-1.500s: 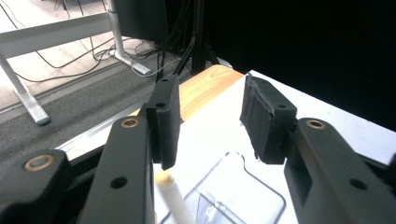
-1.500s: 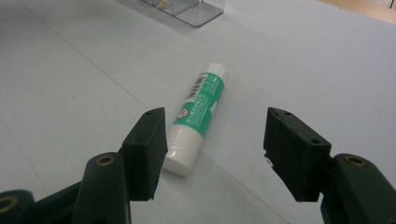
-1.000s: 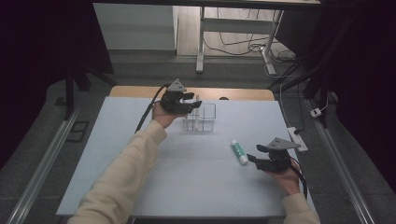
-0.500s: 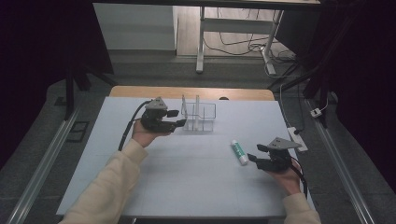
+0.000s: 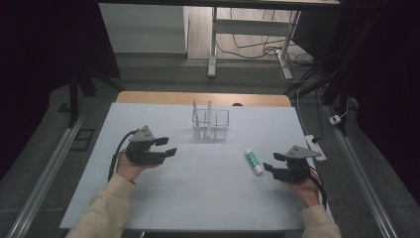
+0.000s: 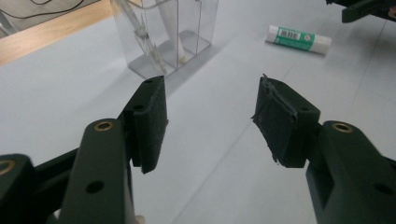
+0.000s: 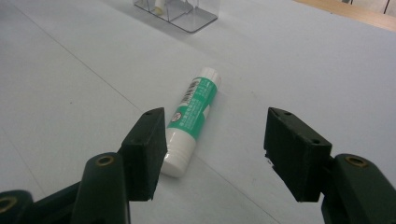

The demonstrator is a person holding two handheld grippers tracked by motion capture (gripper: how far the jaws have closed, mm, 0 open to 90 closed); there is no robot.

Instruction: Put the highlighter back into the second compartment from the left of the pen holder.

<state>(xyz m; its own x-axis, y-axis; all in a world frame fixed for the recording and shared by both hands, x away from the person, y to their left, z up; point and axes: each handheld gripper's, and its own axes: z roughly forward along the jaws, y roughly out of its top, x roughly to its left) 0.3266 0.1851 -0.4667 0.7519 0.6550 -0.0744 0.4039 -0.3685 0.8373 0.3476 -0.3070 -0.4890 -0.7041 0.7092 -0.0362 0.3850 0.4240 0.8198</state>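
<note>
- While both pairs of jaws stand wide apart with nothing between them, the right gripper [image 5: 275, 163] hangs just beside the glue stick [image 5: 254, 161], and its own view shows the tube [image 7: 192, 119] lying in front of its open jaws, a little toward the left one.
- The left gripper [image 5: 167, 147] has just been opening its jaws; between the pads there is bare table and no object.
- The glue stick lies flat on the pale table [image 5: 208, 198], its white cap toward the person and its green label upward. I judge it lies free so that the right gripper can close across its round body.
- The clear holder [image 5: 210, 124] stands upright farther back, near the middle of the table, well apart from both grippers. Its open top probably makes it the place where such things go.
- Inside the holder, thin clear sticks [image 6: 140, 35] lean against a wall; from the high view I cannot say what they are, and the left gripper view cuts off their top.
- The printed words on the label are too small to read.
- The person's hands [image 5: 130, 169] are partly hidden under the grippers, and the sleeves leave the picture at the bottom edge.
</note>
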